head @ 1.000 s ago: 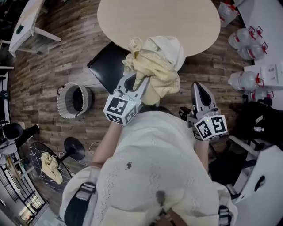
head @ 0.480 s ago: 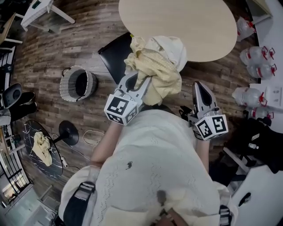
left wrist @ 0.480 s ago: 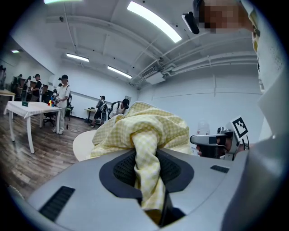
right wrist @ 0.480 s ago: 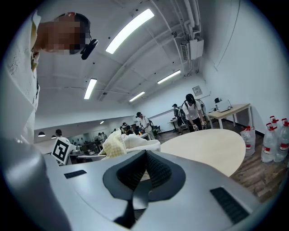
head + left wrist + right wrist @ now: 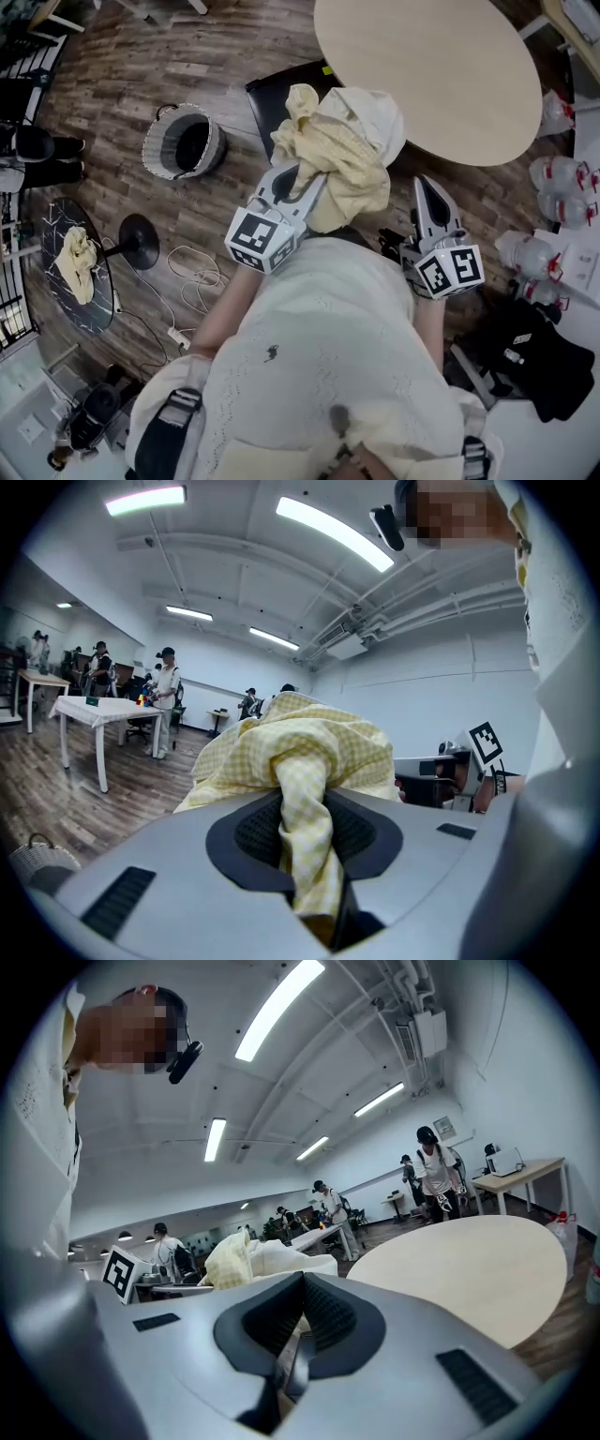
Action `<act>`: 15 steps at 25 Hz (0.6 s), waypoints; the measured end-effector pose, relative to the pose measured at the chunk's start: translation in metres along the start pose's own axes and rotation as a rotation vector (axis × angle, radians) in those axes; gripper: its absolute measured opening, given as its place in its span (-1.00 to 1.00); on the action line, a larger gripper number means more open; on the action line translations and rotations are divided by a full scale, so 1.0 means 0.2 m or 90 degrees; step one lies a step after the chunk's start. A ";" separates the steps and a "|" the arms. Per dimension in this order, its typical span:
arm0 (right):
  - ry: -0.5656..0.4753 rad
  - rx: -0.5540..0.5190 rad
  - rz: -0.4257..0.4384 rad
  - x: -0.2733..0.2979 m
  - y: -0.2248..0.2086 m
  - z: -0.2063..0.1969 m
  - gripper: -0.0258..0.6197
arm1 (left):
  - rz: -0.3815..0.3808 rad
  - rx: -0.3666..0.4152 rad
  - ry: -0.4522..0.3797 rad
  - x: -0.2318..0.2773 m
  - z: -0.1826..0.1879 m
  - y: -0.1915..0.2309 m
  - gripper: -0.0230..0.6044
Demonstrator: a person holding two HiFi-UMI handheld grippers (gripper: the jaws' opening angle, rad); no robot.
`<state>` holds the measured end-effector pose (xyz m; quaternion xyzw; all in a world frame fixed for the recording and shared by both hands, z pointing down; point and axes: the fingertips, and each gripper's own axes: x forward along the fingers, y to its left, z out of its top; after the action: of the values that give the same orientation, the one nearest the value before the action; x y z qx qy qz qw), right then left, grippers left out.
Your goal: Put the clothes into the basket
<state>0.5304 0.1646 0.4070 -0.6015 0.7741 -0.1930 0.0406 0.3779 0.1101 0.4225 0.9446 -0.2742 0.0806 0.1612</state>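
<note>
While the left gripper [image 5: 302, 181] pinches two garments [image 5: 339, 155], one basket [image 5: 159, 150].

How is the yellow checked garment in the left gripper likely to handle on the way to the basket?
Probably floppy: the yellow checked garment bunches and droops around the left gripper, pinched by one fold. Likely light, since a single pinch carries it. The cream garment draped on top looks unclamped, so it may slide off before the woven basket.

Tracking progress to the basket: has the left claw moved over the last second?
Yes. Against the round table, the left claw, shut on the yellow clothes, has swung left from its near edge toward the basket.
</note>
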 end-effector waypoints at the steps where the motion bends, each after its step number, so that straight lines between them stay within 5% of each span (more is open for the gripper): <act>1: 0.003 -0.003 0.011 0.04 0.04 0.00 -0.90 | 0.012 -0.004 -0.002 -0.04 0.00 0.04 -0.58; 15: 0.046 -0.036 0.095 0.45 0.60 -0.09 -0.90 | 0.124 -0.058 -0.062 -0.58 0.03 0.57 -0.58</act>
<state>0.3915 0.1074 0.3968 -0.5358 0.8229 -0.1890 0.0102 0.2205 0.0740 0.4178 0.9079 -0.3760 0.0372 0.1815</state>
